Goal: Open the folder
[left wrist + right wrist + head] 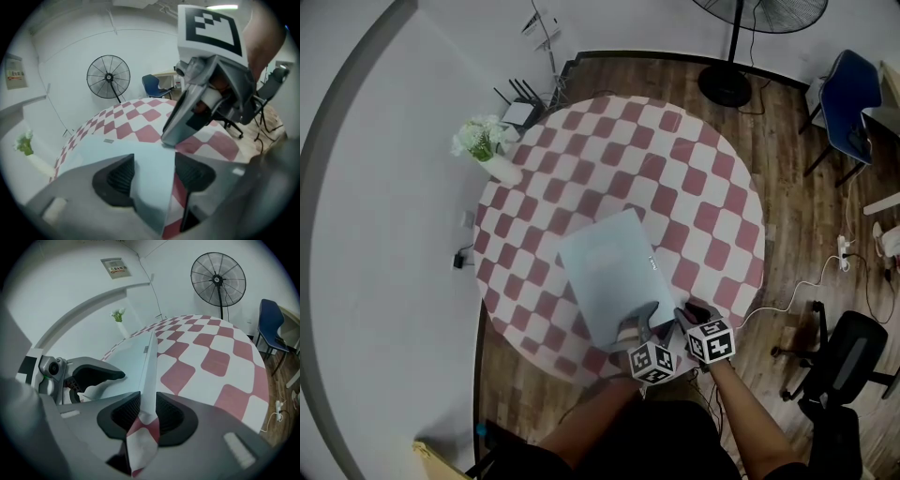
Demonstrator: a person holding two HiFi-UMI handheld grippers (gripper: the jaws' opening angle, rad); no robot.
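My left gripper (639,323) and right gripper (686,314) sit side by side at the near edge of the pale blue folder (605,272) in the head view. The folder lies flat on the round, red-and-white checked bench (712,187), a little toward my side of the middle. A vase of white flowers (492,157) stands at the far left rim. From the left gripper view I read that gripper's jaws as wide apart, straddling the folder's near corner with neither pad pressing on it. The right gripper's nose comes down to the folder's edge just beyond them. In the right gripper view the jaws are narrow and closed on the folder's thin edge, which runs straight away from me between the pads. A fold of the checked cloth (140,446) is caught in there with it. The left gripper shows at the left of that view, over the folder's cover, and a standing fan (218,280) is beyond the bench.
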